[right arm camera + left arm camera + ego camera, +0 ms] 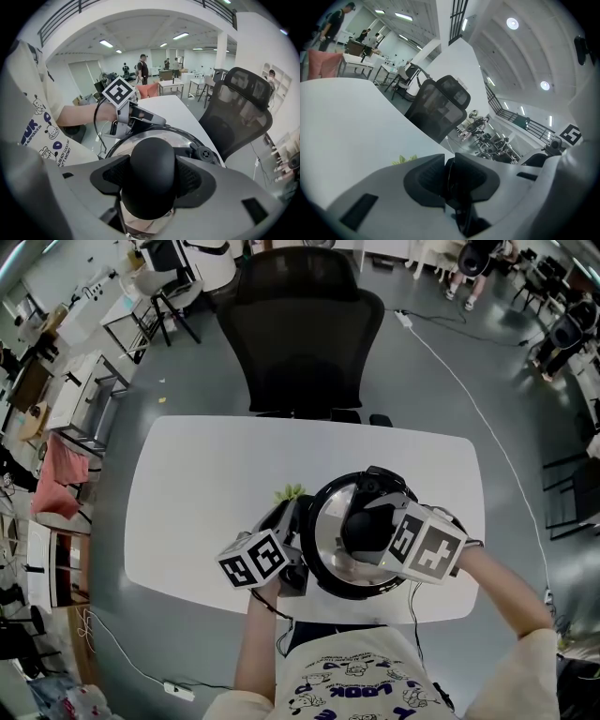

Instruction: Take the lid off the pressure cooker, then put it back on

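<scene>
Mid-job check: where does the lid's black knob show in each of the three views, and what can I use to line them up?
Head view: lid knob, lower middle, at the centre of the cooker.
Left gripper view: not in it.
Right gripper view: lower centre, gripped between the pads of the right claw.
Shared landmark: the black office chair.

Shirt [361,681]: cream short-sleeved tee, dark-blue cartoon prints and lettering.
Left tool [289,521]: pale grey shell, black ribbed pads [424,176], cube [253,559] with black-and-white square markers, thin black cable [277,615].
Right tool [364,526]: same build.
</scene>
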